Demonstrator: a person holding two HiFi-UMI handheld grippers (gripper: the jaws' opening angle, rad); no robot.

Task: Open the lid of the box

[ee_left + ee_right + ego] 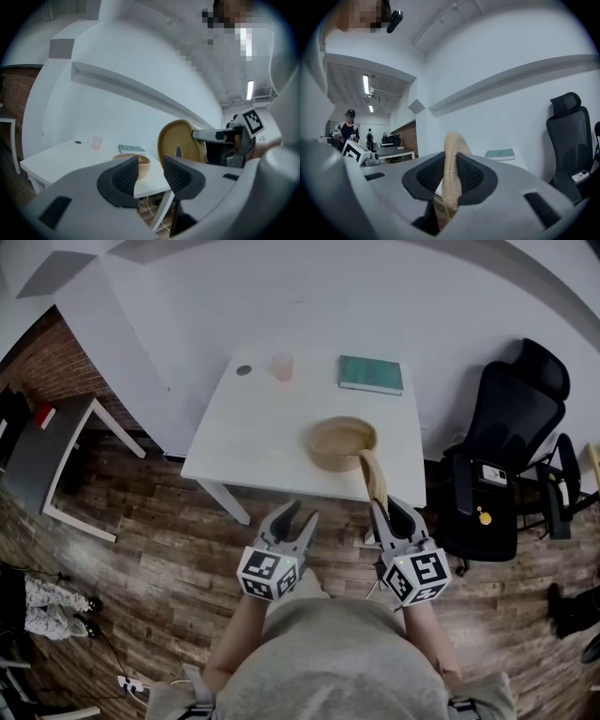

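- The right tool is closed on the round flat lid of woven straw; in the right gripper view its two black ribbed pads press on the rim of the lid from both sides; the lid stands on its edge between them.
- The lid is held in the air over the near edge of the white tabletop, apart from the box; in the left gripper view its coiled flat face shows, with a dark spot in the middle.
- The round beige woven box stands uncovered on the tabletop, in the near right part; in the head view the upper end of the lid lies just beside the rim of the box; if they touch I cannot tell.
- The left tool is open; its jaws stand a little apart and nothing is between them; it hovers before the near edge of the tabletop, to the left of the right tool, and touches neither the box nor the lid.
- Along the far edge of the tabletop are a dark green book, a pale pink translucent cup and a small dark round thing; all three are well apart from the box.
- A black office chair stands to the right of the tabletop, on the floor of wooden planks.
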